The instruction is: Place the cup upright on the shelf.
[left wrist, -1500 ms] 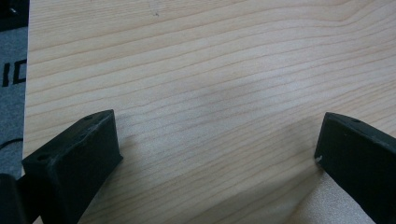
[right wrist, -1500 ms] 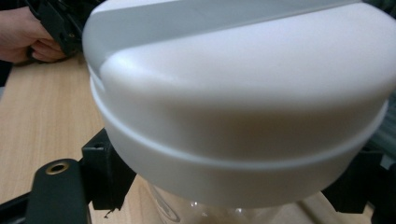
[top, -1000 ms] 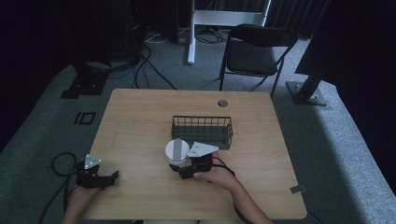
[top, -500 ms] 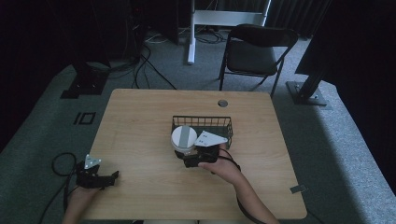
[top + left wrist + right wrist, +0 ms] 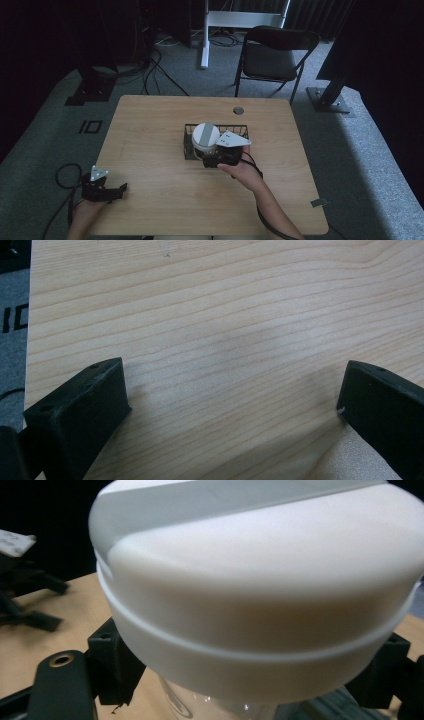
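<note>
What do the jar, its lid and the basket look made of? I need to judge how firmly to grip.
Jar: clear and glossy with bright glints, glass or hard plastic; I cannot tell which. Lid: opaque white, matte, smoothly moulded with a ridge line, probably plastic. Basket: thin dark wires in an open grid, likely coated metal. Right gripper holds the jar.

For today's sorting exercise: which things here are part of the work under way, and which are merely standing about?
In the job:
- white-lidded jar, clamped in the right gripper
- black wire basket, beneath the jar

Standing about:
- left gripper, open, at the table's near left corner
- folding chair
- floor cables
</note>
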